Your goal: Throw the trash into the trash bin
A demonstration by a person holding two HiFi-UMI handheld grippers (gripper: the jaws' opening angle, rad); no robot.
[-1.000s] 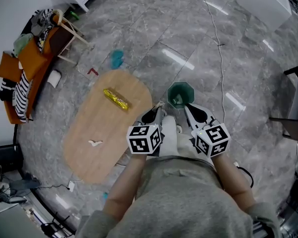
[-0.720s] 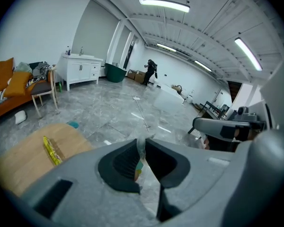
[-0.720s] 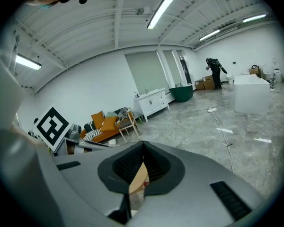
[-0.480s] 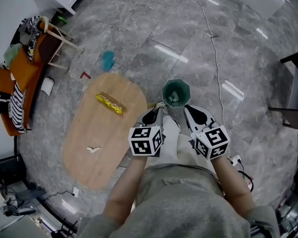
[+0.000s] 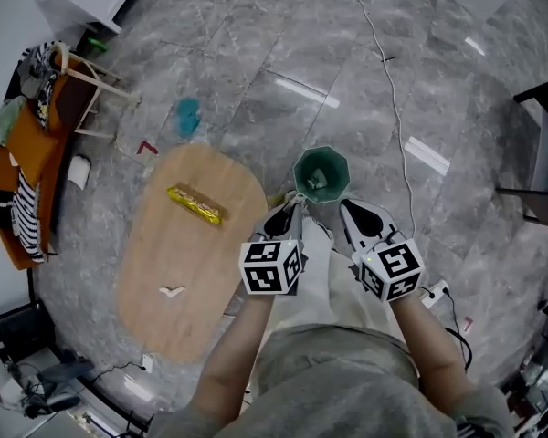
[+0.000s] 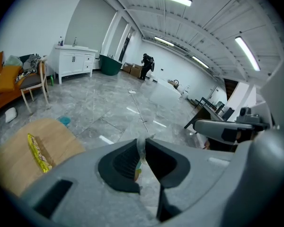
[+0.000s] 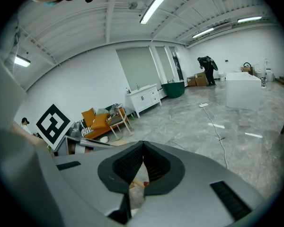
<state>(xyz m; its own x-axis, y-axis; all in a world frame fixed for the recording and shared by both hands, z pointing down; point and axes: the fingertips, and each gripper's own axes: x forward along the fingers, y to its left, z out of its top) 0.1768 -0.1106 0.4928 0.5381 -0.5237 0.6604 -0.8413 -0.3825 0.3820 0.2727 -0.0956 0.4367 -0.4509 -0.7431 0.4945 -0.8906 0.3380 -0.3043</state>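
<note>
The green trash bin [image 5: 321,175] stands open on the grey floor just beyond both grippers. A whitish clear plastic bag [image 5: 314,249] hangs between them. My left gripper [image 5: 287,210] is shut on a thin edge of that plastic [image 6: 140,146]. My right gripper [image 5: 348,207] is shut too, with crumpled plastic holding bits of rubbish [image 7: 137,179] showing under its closed pads. A yellow snack wrapper [image 5: 194,204] and a small white scrap [image 5: 172,291] lie on the oval wooden table [image 5: 155,308] to the left.
A white cable [image 5: 395,108] runs across the floor past the bin. A chair piled with clothes [image 5: 36,108] stands at far left, with a teal object [image 5: 187,116] on the floor near it. A dark desk edge [image 5: 539,144] is at right.
Both grippers have sunk a little and come closer to the bin, still pinching the plastic. The table and bin have drifted in the head view.
</note>
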